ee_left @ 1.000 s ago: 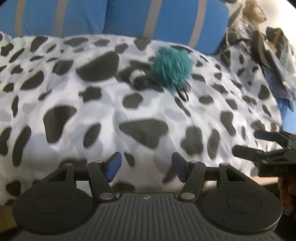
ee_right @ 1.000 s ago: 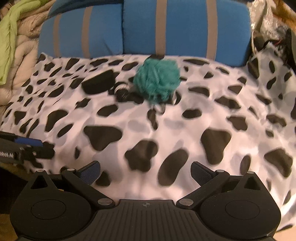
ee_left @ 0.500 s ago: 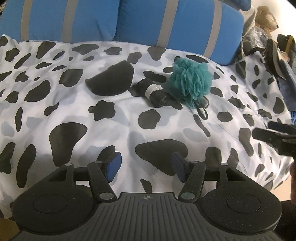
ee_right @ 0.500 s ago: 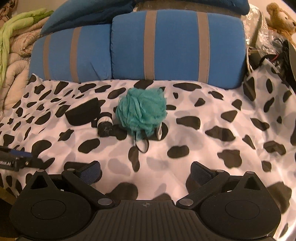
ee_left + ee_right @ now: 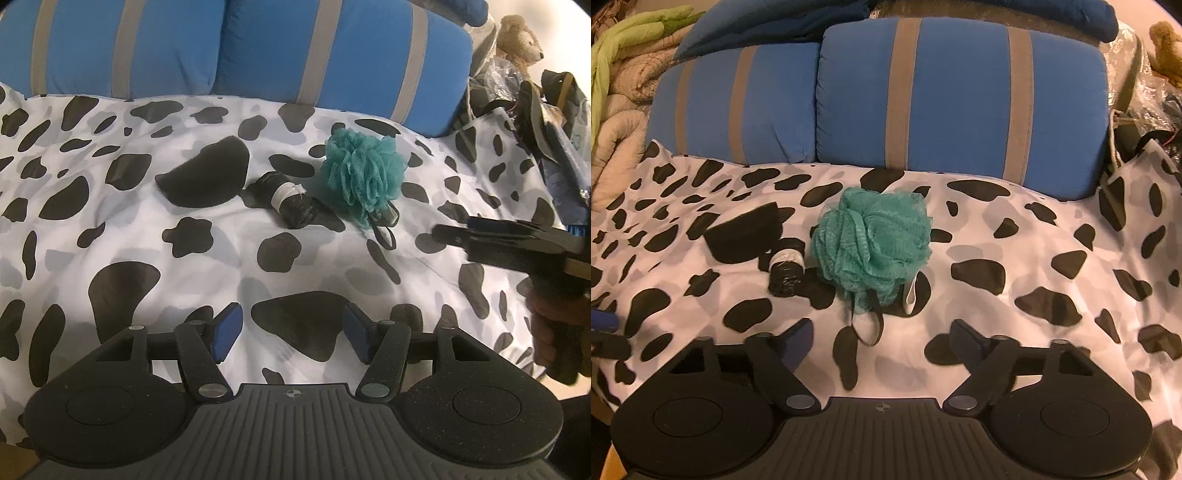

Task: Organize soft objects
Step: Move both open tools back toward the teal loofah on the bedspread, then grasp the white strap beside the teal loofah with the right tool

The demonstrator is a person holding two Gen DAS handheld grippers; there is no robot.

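Right gripper (image 5: 882, 343) narrows its empty jaws just short of the teal bath sponge (image 5: 873, 247); left gripper (image 5: 290, 332) hangs half spread, empty.

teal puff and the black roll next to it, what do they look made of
Teal ruffled bath puff: seems gathered nylon-type mesh, matte; netting folds are visible, plus a black cord loop.
Black crinkled roll with pale band: likely thin plastic film, perhaps rolled bags; it is glossy and wrinkled. The band may be tape or paper.
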